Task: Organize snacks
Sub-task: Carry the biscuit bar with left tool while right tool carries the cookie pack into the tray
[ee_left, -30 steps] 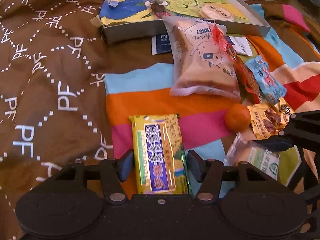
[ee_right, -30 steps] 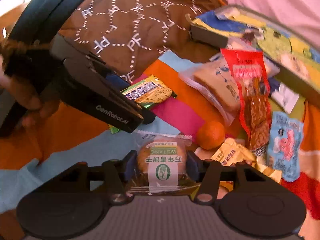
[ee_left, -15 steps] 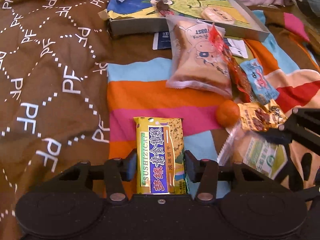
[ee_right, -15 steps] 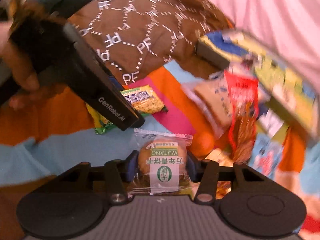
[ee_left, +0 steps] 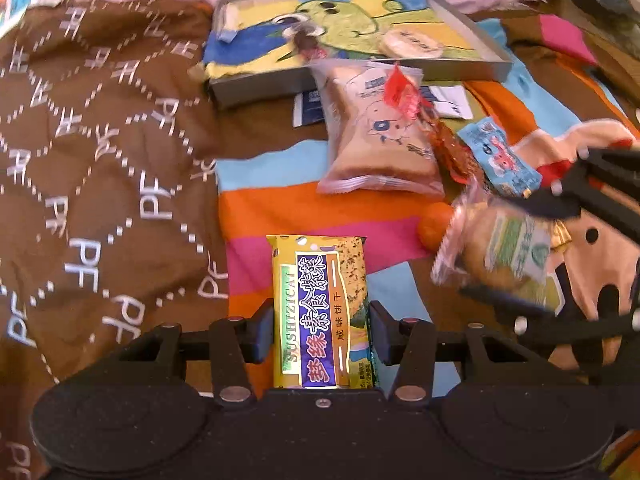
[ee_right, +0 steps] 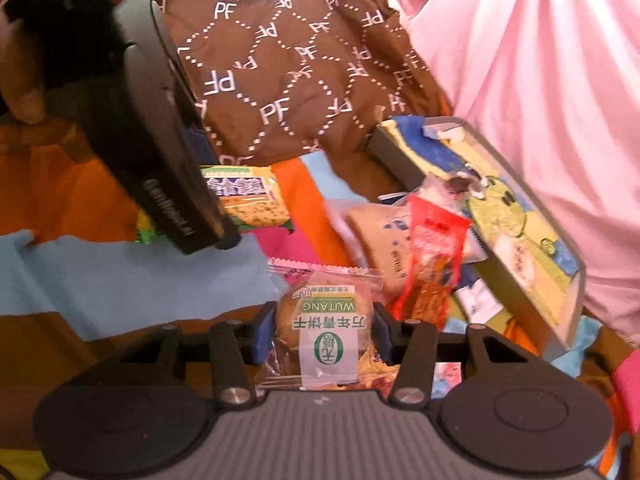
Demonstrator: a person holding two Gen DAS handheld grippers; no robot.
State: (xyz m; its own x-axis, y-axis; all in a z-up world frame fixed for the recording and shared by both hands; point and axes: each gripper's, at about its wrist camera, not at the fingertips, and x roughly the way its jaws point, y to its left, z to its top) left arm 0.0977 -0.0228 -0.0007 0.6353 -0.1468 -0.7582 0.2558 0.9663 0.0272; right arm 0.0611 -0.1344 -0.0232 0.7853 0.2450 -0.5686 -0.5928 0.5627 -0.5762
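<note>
Now left gripper (ee_left: 322, 322) fingers pinch yellow cracker pack (ee_left: 320, 312); right gripper (ee_right: 324, 330) fingers pinch wrapped pastry (ee_right: 326, 332).

Two hand-held black grippers, each with blue-padded fingers

The left gripper (ee_left: 322, 326) has a matte black body with two round raised discs, silver pivot screws on its black linkage arms and a small screw at the centre; its fingers (ee_left: 264, 330) carry blue pads. The right gripper (ee_right: 324, 330) has a ribbed grey centre panel between black discs, the same silver screws and blue pads. From the right wrist view, the left gripper's black side bears pale "GenRobot.AI" lettering.
</note>
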